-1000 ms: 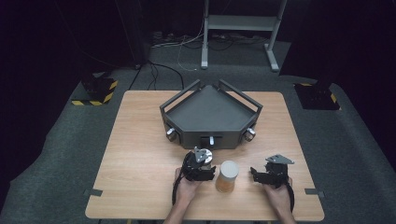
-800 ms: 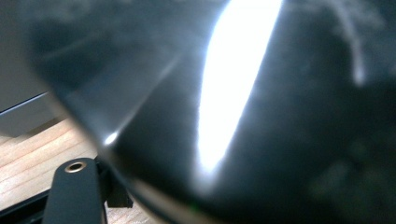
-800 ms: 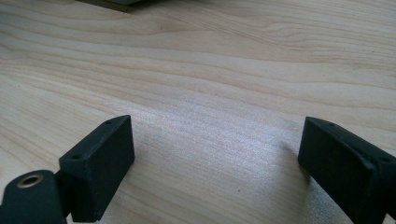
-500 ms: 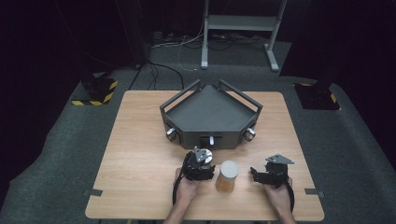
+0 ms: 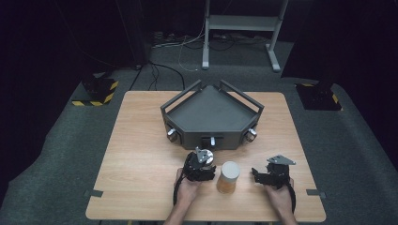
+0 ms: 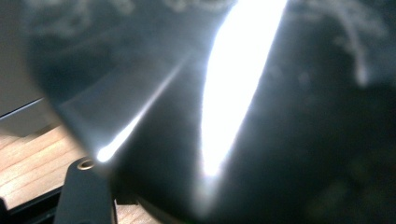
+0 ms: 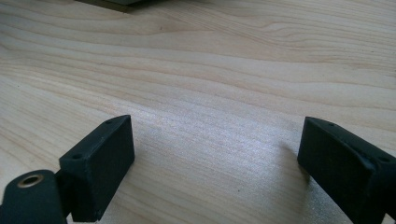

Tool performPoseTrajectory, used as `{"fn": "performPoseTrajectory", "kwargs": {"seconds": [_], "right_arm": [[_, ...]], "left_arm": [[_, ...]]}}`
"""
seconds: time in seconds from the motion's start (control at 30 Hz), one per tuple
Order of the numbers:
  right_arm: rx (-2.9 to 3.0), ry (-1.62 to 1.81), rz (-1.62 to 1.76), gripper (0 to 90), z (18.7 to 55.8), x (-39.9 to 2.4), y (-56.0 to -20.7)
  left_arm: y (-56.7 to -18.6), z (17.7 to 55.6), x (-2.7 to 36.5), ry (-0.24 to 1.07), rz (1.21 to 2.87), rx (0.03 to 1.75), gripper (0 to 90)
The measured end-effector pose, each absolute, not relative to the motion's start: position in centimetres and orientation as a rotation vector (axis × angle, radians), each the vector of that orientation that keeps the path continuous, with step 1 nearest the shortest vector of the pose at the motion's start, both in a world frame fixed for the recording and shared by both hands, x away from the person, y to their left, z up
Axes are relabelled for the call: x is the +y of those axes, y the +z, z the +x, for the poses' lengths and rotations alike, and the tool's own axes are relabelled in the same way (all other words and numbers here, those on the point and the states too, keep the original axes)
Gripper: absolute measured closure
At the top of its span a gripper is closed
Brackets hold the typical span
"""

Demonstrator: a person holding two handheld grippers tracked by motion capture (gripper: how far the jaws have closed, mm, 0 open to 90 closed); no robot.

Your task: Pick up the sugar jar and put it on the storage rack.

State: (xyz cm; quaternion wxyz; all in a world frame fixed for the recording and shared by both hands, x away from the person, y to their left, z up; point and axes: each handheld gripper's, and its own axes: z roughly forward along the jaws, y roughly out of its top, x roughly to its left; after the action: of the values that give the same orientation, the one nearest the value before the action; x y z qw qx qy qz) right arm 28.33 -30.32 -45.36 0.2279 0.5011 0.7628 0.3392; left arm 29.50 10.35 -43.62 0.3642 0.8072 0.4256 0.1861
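Two claws low on the worktop (image 5: 141, 140), jar (image 5: 228, 177) between them.
Left claw (image 5: 208, 174) has just closed on the jar's side; right claw (image 7: 215, 158) stands wide, nothing between its jaws, near the jar.

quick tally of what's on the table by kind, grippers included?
Grey tray: 1
Jar with white lid: 1
Handheld grippers: 2, the left gripper beside the jar and the right gripper
Total: 4
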Motion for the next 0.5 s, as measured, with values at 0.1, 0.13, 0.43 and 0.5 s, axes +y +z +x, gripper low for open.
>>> {"fn": "performPoseTrajectory", "kwargs": {"seconds": [0.1,0.13,0.43,0.5], "right_arm": [[2.101,0.934,1.38,10.6,28.3,-30.3,-45.4],[2.101,0.934,1.38,10.6,28.3,-30.3,-45.4],[2.101,0.934,1.38,10.6,28.3,-30.3,-45.4],[2.101,0.935,1.38,10.5,28.3,-30.3,-45.4]], "left_arm": [[-43.6,29.4,10.3,0.483,2.077,1.094,31.4],[-43.6,29.4,10.3,0.483,2.077,1.094,31.5],[-43.4,29.4,10.4,0.48,2.091,1.086,31.6],[-45.9,27.8,9.0,0.475,1.808,1.218,31.6]]}}
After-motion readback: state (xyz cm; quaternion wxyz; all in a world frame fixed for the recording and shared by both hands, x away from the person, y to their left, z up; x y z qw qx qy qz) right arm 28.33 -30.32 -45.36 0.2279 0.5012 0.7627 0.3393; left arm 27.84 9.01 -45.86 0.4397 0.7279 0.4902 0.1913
